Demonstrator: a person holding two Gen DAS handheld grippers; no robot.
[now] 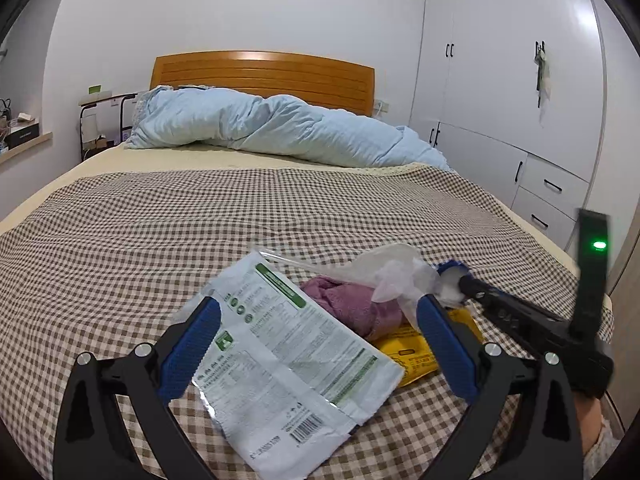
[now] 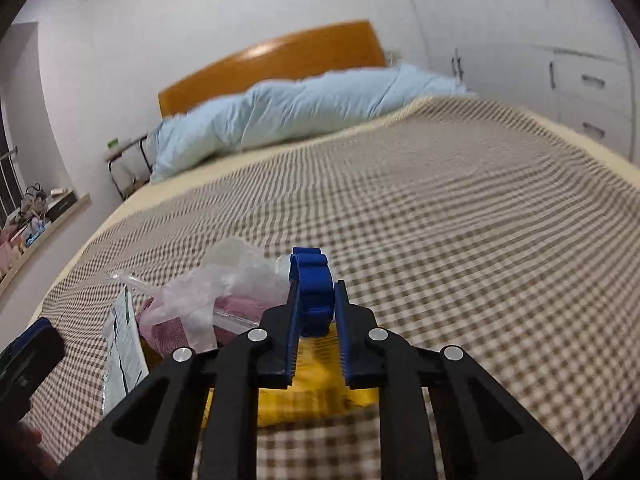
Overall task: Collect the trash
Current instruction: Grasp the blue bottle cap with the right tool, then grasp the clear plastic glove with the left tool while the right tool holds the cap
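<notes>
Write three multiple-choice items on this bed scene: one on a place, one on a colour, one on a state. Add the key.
1. Where does the light blue duvet lie?
A. Bunched along the headboard end
B. On the floor
C. Over the trash

2. What colour is the cloth among the trash?
A. Green
B. Mauve
C. Black

3. How is the left tool?
A. Shut on a bottle
B. Out of view
C. Open

Key: 1 A, the duvet is heaped just below the wooden board. 2 B, mauve folds show beside the white wrapper. 3 C, its blue fingers stand wide apart, either side of that wrapper.
</notes>
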